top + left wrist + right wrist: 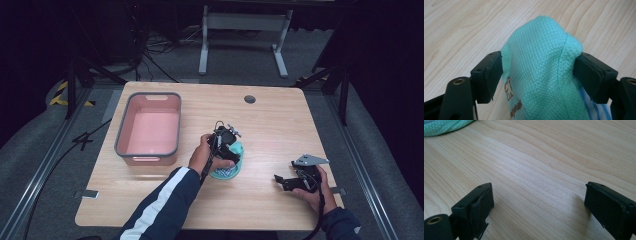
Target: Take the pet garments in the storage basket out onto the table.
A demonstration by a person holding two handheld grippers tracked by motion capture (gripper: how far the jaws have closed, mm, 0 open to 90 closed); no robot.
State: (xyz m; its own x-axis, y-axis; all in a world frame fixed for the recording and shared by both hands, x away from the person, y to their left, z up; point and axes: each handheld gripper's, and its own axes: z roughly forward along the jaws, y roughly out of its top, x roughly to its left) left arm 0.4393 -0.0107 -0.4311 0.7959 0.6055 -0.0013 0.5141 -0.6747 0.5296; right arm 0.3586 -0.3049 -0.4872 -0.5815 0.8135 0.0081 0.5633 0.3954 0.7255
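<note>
A teal waffle-weave cloth (229,171) with a small brown dog print and a blue-striped part lies bunched near the middle of the wooden table (280,125). My left gripper (233,159) sits over it. In the left gripper view the cloth (541,57) rises in a peak between the two jaws, and both pads press against its sides. My right gripper (279,182) hovers low at the front right of the table, open, with bare wood between its jaws (539,195). A corner of the cloth (444,126) shows at the top left of the right gripper view.
A pink bin with a grey rim (120,136) stands on the left part of the table with nothing inside it. A round cable hole (250,99) sits near the far edge. Table legs and cables lie on the floor beyond.
</note>
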